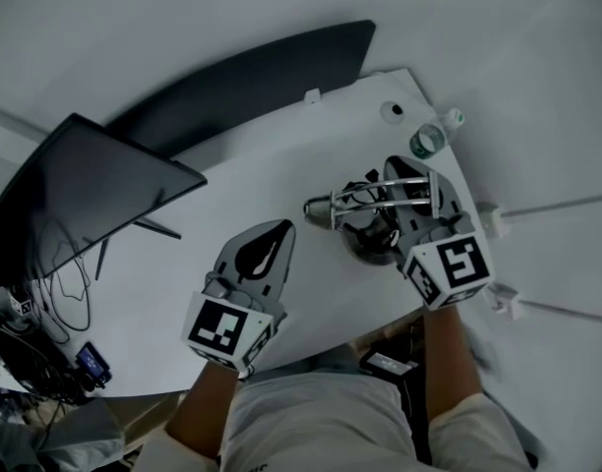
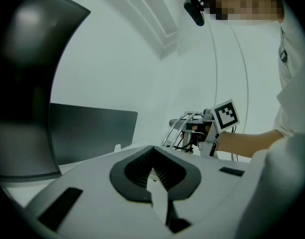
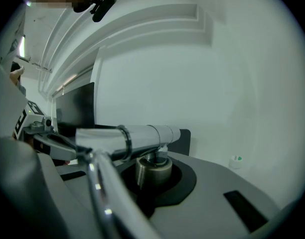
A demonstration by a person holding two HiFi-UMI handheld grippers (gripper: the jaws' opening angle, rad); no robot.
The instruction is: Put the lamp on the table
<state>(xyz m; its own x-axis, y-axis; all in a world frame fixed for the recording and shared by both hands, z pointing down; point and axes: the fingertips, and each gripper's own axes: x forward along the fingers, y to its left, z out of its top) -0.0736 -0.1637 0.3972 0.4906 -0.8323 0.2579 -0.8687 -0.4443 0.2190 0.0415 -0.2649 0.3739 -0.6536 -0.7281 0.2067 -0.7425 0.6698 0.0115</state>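
Right gripper (image 1: pixel 411 205), clamped shut on the lamp (image 1: pixel 326 207) at 3 o'clock over the table (image 1: pixel 281 155): lower it level until the base sits flat before releasing; left gripper (image 1: pixel 265 247) closed, empty, at 7 o'clock.

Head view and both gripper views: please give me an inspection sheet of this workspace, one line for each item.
Surface: white table, mostly bare.
Job's things: lamp, with a metal frame, over the table's right part; I cannot tell whether its base rests on the table.
Clutter: clear bottle and small round thing, both at the far right corner.
Grippers: right gripper is shut on the lamp; left gripper is shut and empty, over the table's near side.
Cables: loose cables past the table's left end, below the monitor.
Surroundings: dark panel behind the table; otherwise nothing seen.
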